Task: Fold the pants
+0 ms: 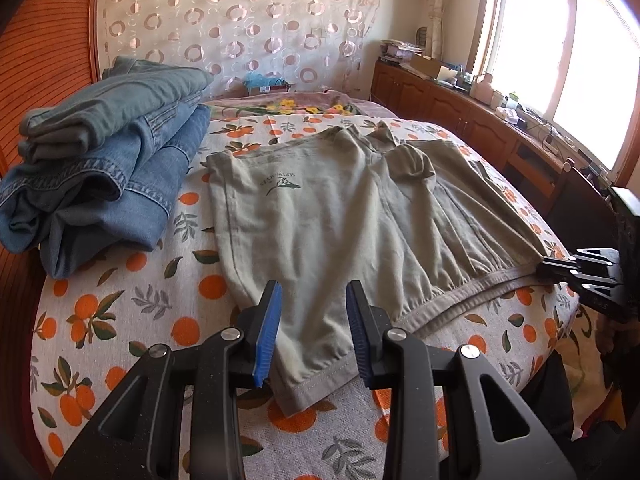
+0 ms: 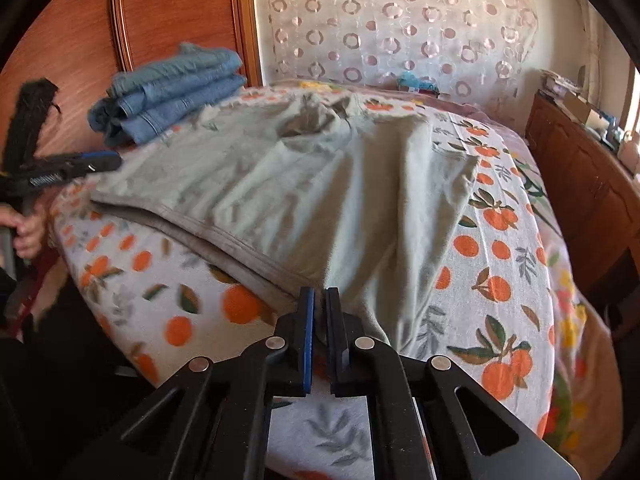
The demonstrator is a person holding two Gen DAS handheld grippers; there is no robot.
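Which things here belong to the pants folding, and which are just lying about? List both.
Job:
- beige pants
- left gripper, jaws open over a corner of the pants
- right gripper, clamped on the waistband corner

Lying about:
- stack of folded jeans
- clutter on the wooden cabinet
- bedsheet

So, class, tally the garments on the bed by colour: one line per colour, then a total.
Beige, spread flat: 1, the beige pants
Grey-green, folded on top of the stack: 1, the grey-green pants
Blue denim, folded beneath: apparently 2, the blue jeans, though the layers are hard to separate
Total: about 4
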